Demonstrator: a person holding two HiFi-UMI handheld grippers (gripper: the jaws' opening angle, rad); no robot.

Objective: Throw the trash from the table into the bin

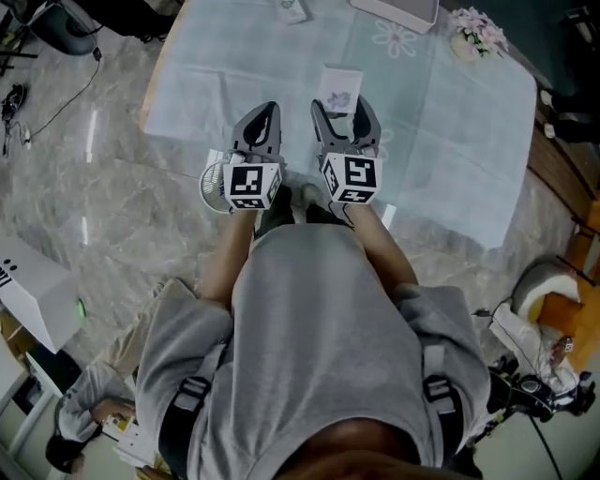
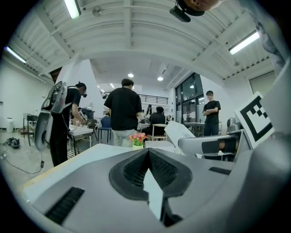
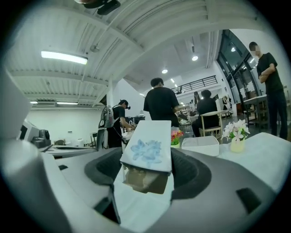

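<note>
A flat white packet with a blue flower print (image 1: 339, 89) stands between the jaws of my right gripper (image 1: 344, 117), which is shut on it. In the right gripper view the packet (image 3: 148, 152) tilts upward with its brownish underside showing, clear of the cloth. My left gripper (image 1: 266, 114) hovers beside it over the near table edge. Its jaws are shut and its pads (image 2: 136, 168) meet at the tip with nothing held. A round white mesh bin (image 1: 212, 185) sits on the floor just below the left gripper, partly hidden by its marker cube.
The table (image 1: 469, 141) has a pale blue cloth. At its far side are a white tray (image 1: 398, 9), a small flower vase (image 1: 476, 36) and a small item (image 1: 293, 9). A white box (image 1: 33, 291) stands on the floor at left. People stand beyond the table.
</note>
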